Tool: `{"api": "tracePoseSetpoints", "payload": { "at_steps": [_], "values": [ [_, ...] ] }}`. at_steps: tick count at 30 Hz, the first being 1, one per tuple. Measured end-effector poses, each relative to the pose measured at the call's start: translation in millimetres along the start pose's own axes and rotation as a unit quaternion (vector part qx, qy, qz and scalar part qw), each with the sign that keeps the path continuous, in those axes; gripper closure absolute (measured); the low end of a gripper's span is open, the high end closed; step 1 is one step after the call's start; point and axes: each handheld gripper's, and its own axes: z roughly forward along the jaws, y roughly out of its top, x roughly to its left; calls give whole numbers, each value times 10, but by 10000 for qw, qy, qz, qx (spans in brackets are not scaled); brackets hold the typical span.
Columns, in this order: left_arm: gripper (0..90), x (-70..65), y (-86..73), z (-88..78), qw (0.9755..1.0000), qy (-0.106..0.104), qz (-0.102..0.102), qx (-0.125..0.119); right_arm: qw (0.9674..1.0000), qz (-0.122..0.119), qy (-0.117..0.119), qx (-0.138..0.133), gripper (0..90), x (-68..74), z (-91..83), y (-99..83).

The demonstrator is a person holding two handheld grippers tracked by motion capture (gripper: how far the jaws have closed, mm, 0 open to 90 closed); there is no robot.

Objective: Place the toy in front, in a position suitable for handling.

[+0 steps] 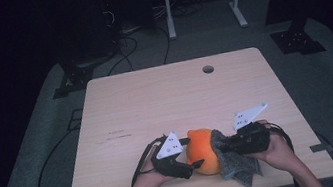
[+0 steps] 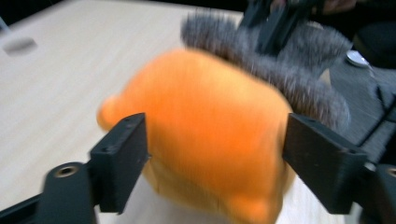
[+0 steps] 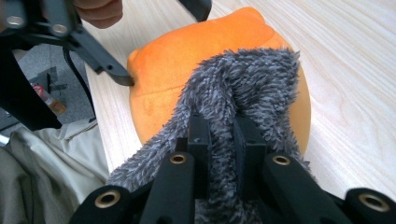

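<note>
We judge the orange plush toy (image 1: 203, 155) soft and light: left gripper (image 1: 184, 164) jaws straddle its flanks, right gripper (image 3: 223, 140) pinches the fuzzy grey cloth (image 3: 243, 88).

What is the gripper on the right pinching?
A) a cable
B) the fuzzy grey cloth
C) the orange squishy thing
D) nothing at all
B: in the right gripper view the right gripper has its jaws closed on a fold of the fuzzy grey cloth, which lies against the orange thing.
</note>
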Motion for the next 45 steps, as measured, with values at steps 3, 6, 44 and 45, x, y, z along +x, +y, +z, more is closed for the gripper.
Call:
{"api": "tracePoseSetpoints", "payload": {
  "at_steps": [3,6,44,45],
  "values": [
    [211,-50,18,31,9998,22,160,-80,10000,-63,32,-49,789,40,38,25],
    [249,-41,-49,72,9994,115,211,262,9998,-154,114,-34,789,80,76,48],
    [245,257,-318,-77,9979,139,-454,451,9994,198,34,272,783,-87,237,-165],
    [246,258,-320,-75,9979,116,-454,437,9996,226,63,137,783,-82,208,-144]
  ]
}}
